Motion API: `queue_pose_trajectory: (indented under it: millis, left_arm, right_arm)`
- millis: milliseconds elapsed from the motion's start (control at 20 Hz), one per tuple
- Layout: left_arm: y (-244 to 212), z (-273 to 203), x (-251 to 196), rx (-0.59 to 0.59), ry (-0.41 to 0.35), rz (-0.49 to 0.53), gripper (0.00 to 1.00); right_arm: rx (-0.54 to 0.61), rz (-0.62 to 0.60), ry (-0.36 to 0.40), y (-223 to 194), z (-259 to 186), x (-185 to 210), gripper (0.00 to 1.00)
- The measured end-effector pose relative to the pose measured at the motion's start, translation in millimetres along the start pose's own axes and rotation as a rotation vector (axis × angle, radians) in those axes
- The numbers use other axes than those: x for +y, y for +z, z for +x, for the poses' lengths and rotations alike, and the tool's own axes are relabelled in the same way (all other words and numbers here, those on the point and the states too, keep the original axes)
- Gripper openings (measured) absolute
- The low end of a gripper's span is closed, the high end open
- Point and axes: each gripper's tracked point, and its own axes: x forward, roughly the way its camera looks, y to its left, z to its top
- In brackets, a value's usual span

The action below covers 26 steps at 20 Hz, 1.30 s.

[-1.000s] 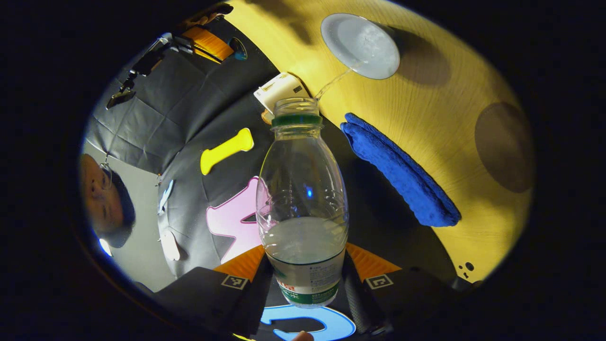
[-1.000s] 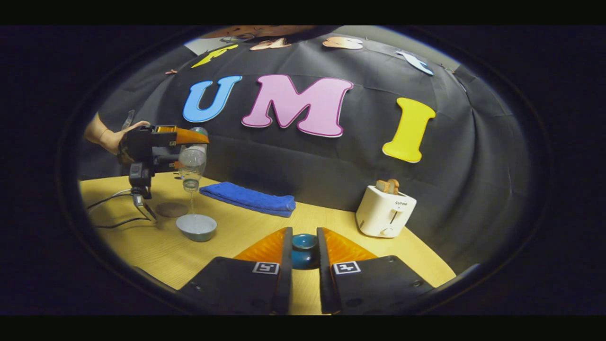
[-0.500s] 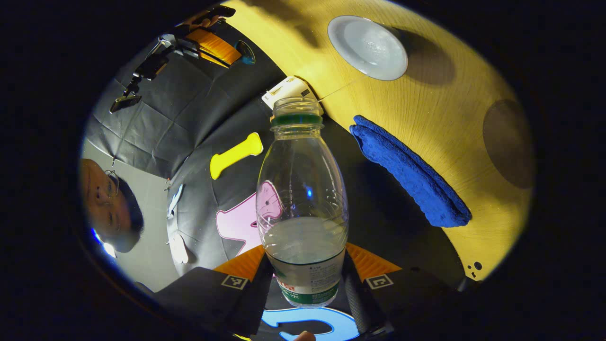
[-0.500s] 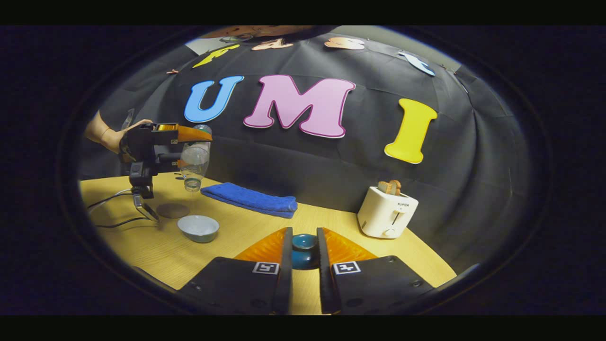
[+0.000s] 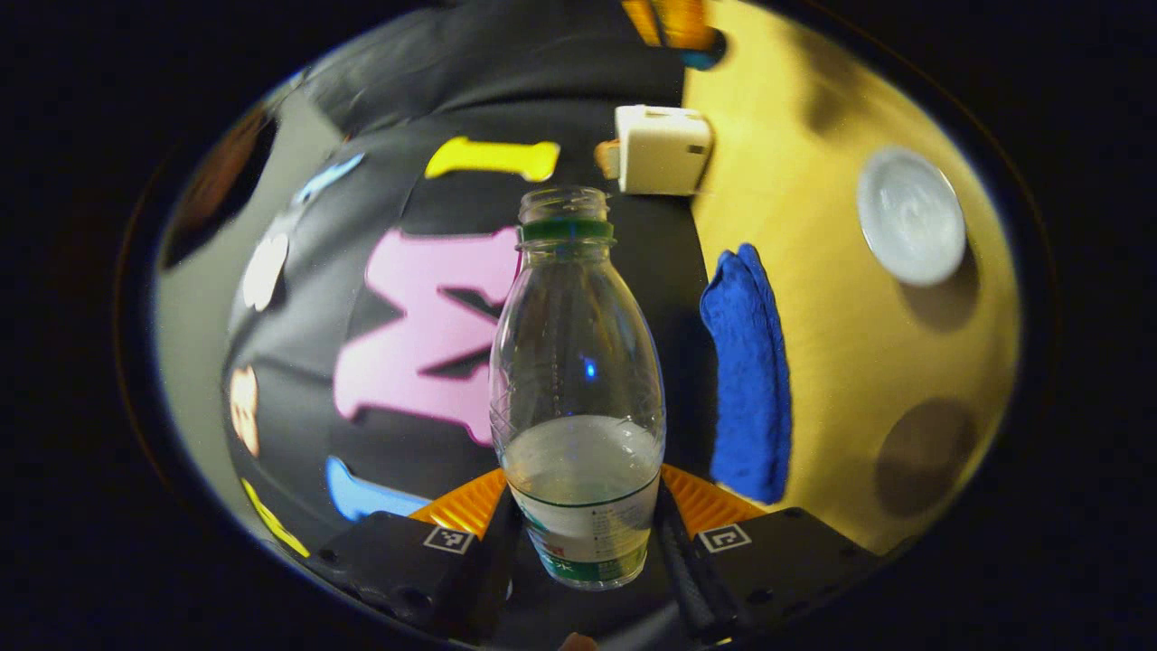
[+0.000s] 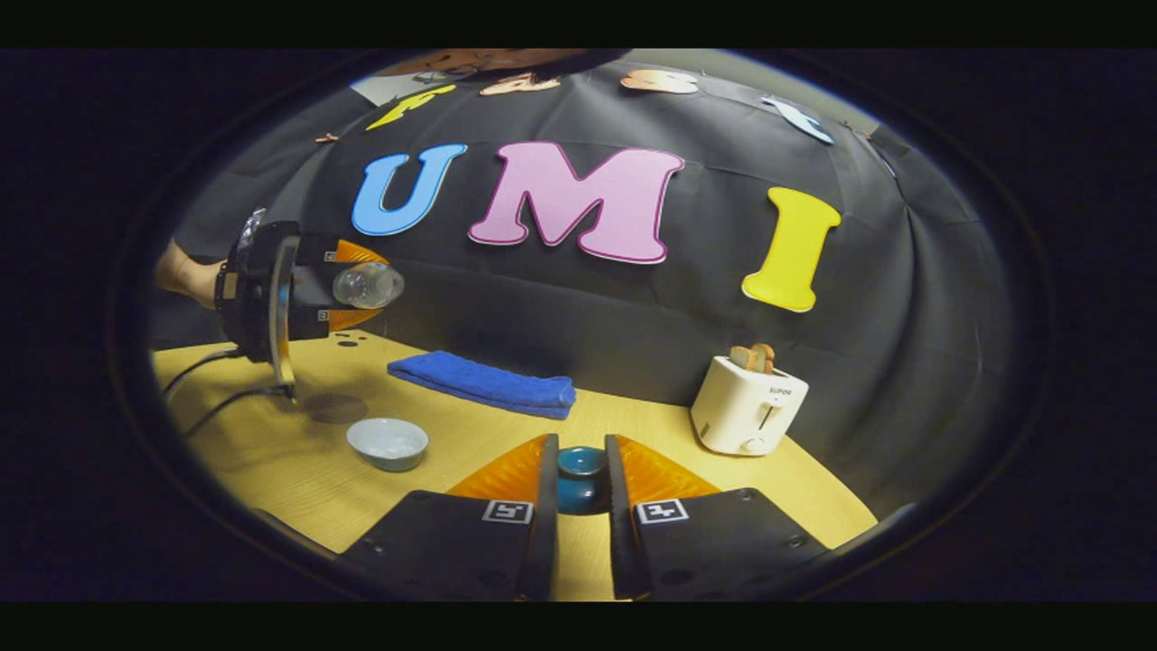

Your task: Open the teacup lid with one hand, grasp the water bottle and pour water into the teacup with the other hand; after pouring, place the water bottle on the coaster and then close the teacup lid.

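Left gripper (image 5: pixel 586 533) clamped on lower body of water bottle (image 5: pixel 578 380), both fingers pressing its sides; bottle base cut off behind fingers, label unreadable. Uncapped, some water at base end. In right gripper view, bottle (image 6: pixel 366 285) lying roughly level above table (image 6: pixel 506 425), long axis horizontal, mouth toward toaster (image 6: pixel 748 407). Right gripper (image 6: pixel 578 493) closed on teacup lid (image 6: pixel 580 477), mostly hidden between fingers, held above table edge. Teacup (image 6: pixel 388 443) uncovered on table, below and just toaster-side of bottle mouth; contents hard to make out. Coaster (image 6: pixel 334 409) just beyond teacup, away from toaster. Blue towel (image 6: pixel 484 384) between teacup and toaster, near wall.
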Motion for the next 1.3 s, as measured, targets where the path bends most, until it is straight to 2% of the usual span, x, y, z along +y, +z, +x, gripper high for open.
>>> queue_pose_trajectory:
  millis: [50, 150, 200, 400, 450, 550, 600, 700, 800, 950, 1000, 1050, 1100, 1150, 1300]
  left_arm:
    - [-6, -1, -5, 0.025, -0.025, -0.085, 0.75]
    - [-16, -9, -18, 0.076, -0.084, -0.295, 0.74]
    - [-23, -14, -26, 0.104, -0.111, -0.409, 0.75]
    - [-19, -32, -52, 0.130, -0.211, -0.896, 0.75]
    - [-16, -33, -53, 0.119, -0.224, -0.995, 0.75]
    - [-15, -36, -56, 0.112, -0.225, -1.159, 0.75]
    - [-16, -38, -55, 0.108, -0.218, -1.221, 0.75]
    - [-17, -33, -54, 0.107, -0.191, -1.319, 0.75]
    - [-17, -29, -59, 0.105, -0.179, -1.372, 0.75]
    - [-17, -26, -70, 0.116, -0.187, -1.431, 0.75]
    - [-16, -25, -73, 0.120, -0.192, -1.447, 0.76]
    - [-17, -23, -78, 0.129, -0.193, -1.462, 0.76]
    - [-17, -22, -82, 0.138, -0.196, -1.474, 0.76]
    - [-17, -21, -86, 0.149, -0.200, -1.482, 0.76]
    - [-15, -21, -96, 0.163, -0.226, -1.501, 0.78]
  right_arm:
    - [-0.001, 0.006, 0.002, 1, 1, 2, 0.22]
    - [-0.004, 0.013, 0.007, 4, 5, 7, 0.27]
    - [-0.004, 0.016, 0.010, 6, 6, 10, 0.22]
    - [-0.002, 0.028, 0.027, 8, 11, 22, 0.22]
    - [-0.003, 0.033, 0.030, 9, 12, 25, 0.22]
    - [-0.003, 0.042, 0.037, 11, 13, 31, 0.31]
    - [-0.003, 0.047, 0.041, 11, 13, 34, 0.28]
    - [-0.004, 0.057, 0.048, 12, 15, 40, 0.22]
    - [-0.004, 0.065, 0.053, 14, 16, 45, 0.31]
    - [-0.007, 0.080, 0.058, 17, 18, 52, 0.31]
    - [-0.006, 0.084, 0.059, 17, 18, 54, 0.22]
    - [-0.005, 0.089, 0.061, 17, 19, 56, 0.22]
    - [-0.004, 0.092, 0.063, 17, 19, 58, 0.31]
    - [-0.004, 0.093, 0.065, 17, 20, 60, 0.27]
    - [-0.001, 0.098, 0.071, 17, 22, 64, 0.27]
